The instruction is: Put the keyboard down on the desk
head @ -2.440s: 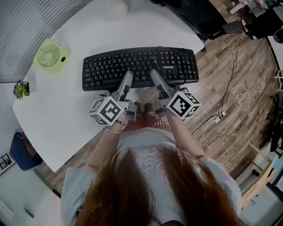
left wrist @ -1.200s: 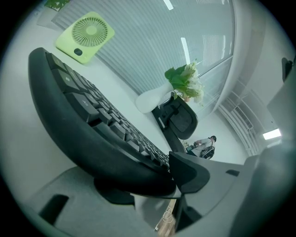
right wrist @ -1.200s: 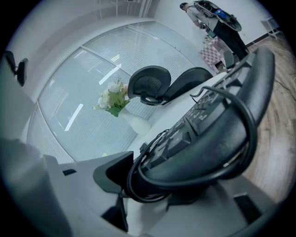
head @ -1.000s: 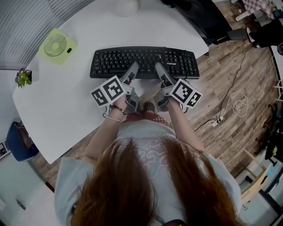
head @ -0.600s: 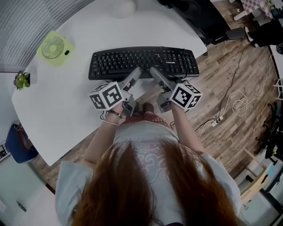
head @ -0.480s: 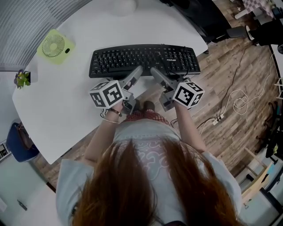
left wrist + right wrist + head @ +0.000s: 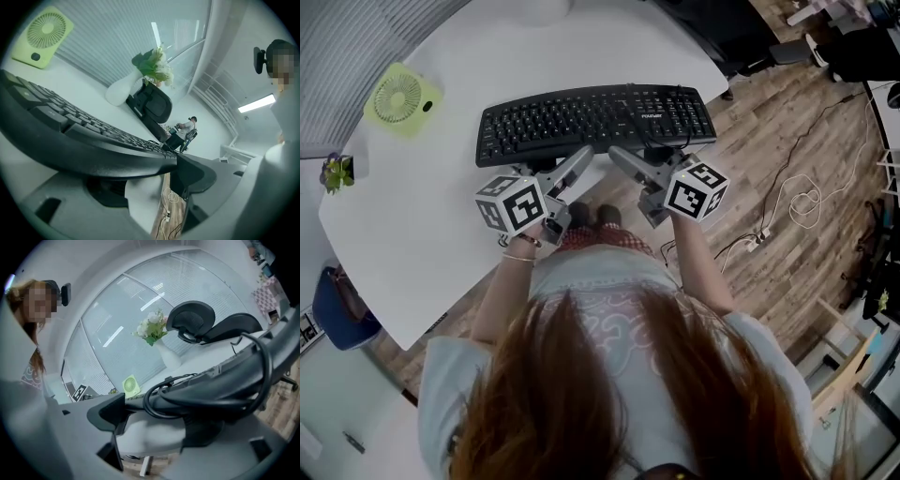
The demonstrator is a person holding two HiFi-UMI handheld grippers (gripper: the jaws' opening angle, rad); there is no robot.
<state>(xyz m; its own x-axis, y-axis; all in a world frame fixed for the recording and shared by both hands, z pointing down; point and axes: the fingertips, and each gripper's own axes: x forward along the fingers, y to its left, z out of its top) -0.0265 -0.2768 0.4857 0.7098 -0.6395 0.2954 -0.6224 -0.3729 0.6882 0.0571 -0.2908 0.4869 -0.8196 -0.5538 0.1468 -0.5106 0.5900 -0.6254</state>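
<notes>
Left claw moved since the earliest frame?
Yes: the left claw drew back toward the person, from over the keyboard to its near edge; jaws just opened around that edge.

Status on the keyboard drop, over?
Left gripper, right gripper open, jaws just been opening, keyboard edge between them. It lies on desk. Its cable loops at right gripper.

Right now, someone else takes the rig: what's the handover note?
Left gripper: jaws have just been opening, now open, with the near edge of the keyboard between them.
Right gripper: same, and the cable loops across its jaws.
The keyboard appears to rest on the white desk.
Done: set down, grip let go.
Left: back both grippers off the edge, minding the cable.
</notes>
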